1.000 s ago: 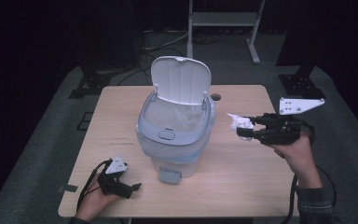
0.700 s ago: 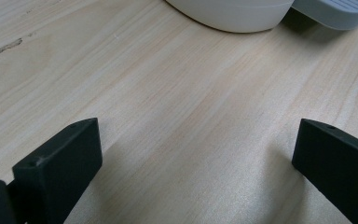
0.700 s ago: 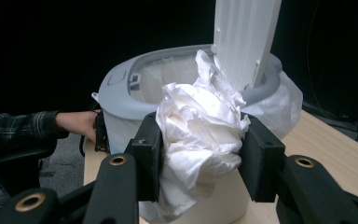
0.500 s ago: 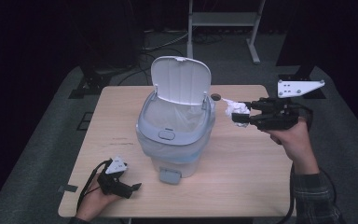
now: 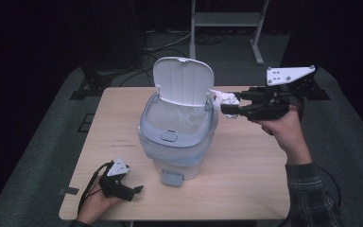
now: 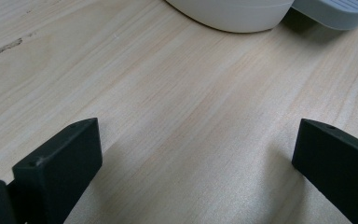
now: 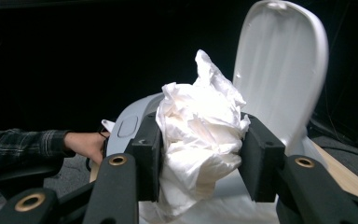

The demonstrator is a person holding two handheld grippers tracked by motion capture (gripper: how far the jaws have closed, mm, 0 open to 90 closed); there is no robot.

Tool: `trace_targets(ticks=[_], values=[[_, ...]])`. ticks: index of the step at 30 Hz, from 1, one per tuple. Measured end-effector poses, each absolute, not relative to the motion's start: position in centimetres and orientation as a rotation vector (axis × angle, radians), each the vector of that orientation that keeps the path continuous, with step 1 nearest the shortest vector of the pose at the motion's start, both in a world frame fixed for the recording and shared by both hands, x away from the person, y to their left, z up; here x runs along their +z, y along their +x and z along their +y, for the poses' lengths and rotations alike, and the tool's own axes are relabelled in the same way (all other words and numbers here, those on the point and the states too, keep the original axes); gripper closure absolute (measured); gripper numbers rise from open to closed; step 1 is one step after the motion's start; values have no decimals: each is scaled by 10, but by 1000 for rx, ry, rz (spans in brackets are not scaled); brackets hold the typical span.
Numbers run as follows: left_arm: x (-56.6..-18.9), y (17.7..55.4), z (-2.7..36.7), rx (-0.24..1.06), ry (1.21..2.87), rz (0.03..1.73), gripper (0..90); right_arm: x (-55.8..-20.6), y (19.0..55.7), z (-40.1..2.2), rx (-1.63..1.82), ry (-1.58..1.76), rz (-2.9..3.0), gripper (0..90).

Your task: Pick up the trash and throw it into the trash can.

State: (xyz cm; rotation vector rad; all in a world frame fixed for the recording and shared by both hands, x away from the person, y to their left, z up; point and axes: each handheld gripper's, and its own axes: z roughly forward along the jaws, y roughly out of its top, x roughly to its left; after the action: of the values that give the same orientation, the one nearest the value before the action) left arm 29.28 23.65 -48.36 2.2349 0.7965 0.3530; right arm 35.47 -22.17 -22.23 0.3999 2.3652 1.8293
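A pale blue-grey pedal bin stands mid-table with its white lid raised and a clear liner inside. My right gripper is shut on a crumpled white paper wad, held in the air just right of the bin's rim. In the right gripper view the paper wad bulges between the two black pads, with the bin lid behind it. My left gripper rests on the table at the front left, jaws open and nothing between them; its view shows the bin's base and pedal.
The wooden table has free room at the front right and along the left side. A metal stand and dark cables lie on the floor beyond the far edge. The person's right forearm in a plaid sleeve crosses the front right corner.
My right gripper has risen and moved left with the paper wad, from beside the bin to just by its upper rim. The left gripper has stayed put.
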Motion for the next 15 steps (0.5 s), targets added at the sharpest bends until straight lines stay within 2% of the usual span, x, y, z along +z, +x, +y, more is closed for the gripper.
trace_targets(ticks=[15], values=[[-484,293,236,353,2235,797,4,-211,370,-172,1842,327,2403,545]])
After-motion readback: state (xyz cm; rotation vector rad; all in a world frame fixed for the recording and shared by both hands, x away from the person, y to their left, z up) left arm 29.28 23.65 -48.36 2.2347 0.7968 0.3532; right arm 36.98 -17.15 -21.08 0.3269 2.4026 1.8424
